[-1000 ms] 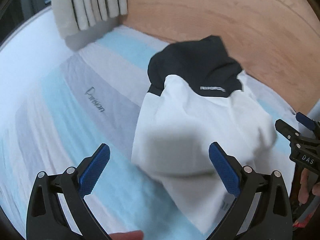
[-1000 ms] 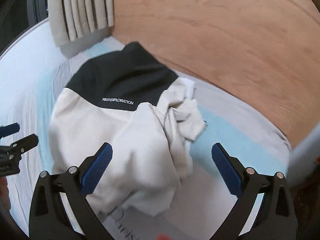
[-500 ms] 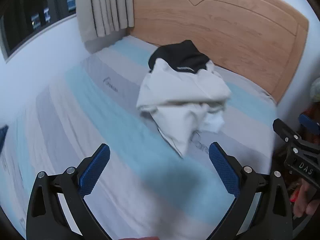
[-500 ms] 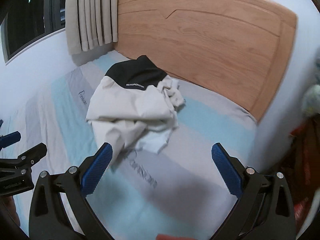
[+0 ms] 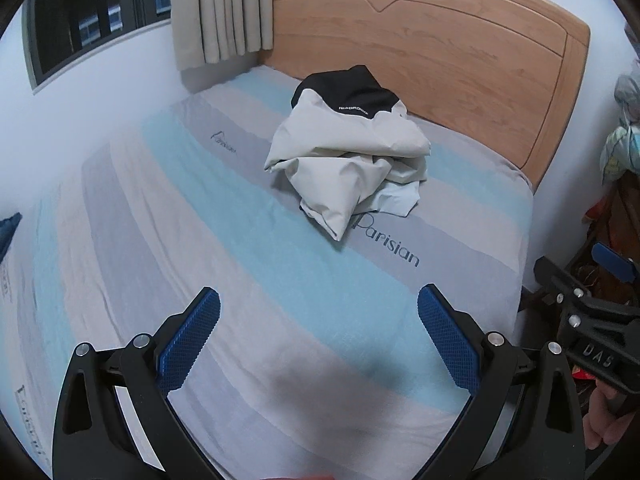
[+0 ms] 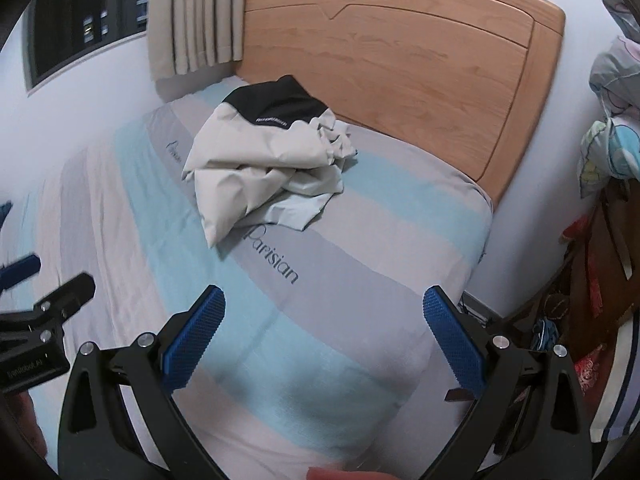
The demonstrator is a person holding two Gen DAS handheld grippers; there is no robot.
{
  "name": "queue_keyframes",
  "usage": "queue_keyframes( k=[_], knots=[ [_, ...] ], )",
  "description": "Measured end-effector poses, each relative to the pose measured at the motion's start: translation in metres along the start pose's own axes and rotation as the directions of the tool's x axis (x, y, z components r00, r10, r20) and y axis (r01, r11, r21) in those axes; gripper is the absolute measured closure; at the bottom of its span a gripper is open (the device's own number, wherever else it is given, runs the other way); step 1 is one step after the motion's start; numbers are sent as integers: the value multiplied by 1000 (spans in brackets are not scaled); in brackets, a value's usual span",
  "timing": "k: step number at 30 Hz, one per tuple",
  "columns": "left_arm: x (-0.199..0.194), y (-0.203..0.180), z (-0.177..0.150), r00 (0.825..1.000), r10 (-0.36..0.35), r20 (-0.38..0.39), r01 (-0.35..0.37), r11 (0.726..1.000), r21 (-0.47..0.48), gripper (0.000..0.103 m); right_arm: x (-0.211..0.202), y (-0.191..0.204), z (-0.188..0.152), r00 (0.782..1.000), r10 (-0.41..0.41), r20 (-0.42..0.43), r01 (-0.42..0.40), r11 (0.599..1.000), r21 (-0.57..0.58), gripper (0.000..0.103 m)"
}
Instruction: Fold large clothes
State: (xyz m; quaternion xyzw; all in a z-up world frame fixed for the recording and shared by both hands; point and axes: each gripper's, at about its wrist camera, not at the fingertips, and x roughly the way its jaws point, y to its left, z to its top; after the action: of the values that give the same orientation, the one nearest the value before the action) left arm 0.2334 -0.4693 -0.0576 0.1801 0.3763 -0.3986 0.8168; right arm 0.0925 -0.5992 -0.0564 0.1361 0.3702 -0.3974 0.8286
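I have both grippers held above the bed, empty. The left gripper has its blue pads spread wide, nothing between them. The right gripper is the same: jaws apart, gripping nothing.

The jacket lies in a crumpled heap on the bed sheet, near the wooden headboard and well apart from both grippers. It is off-white with a black upper section that carries a line of small white lettering. That black section faces the headboard. A pale fold sticks out from under the heap on the near side, touching the word "Parisian" printed on the sheet.

A curtain hangs at the far left corner, beside a dark window. In the left view, the right gripper shows at the right edge, off the mattress side.
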Motion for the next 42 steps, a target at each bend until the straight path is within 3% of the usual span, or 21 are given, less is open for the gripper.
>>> queue_keyframes(
  k=[15, 42],
  knots=[
    [3, -3, -18, 1000, 5, 16, -4, 1000, -25, 6, -7, -5, -14, 998, -6, 62, 6, 1000, -10, 8],
    [-13, -7, -10, 999, 23, 31, -22, 999, -40, 6, -15, -3, -6, 998, 16, 57, -15, 1000, -16, 7]
  ],
)
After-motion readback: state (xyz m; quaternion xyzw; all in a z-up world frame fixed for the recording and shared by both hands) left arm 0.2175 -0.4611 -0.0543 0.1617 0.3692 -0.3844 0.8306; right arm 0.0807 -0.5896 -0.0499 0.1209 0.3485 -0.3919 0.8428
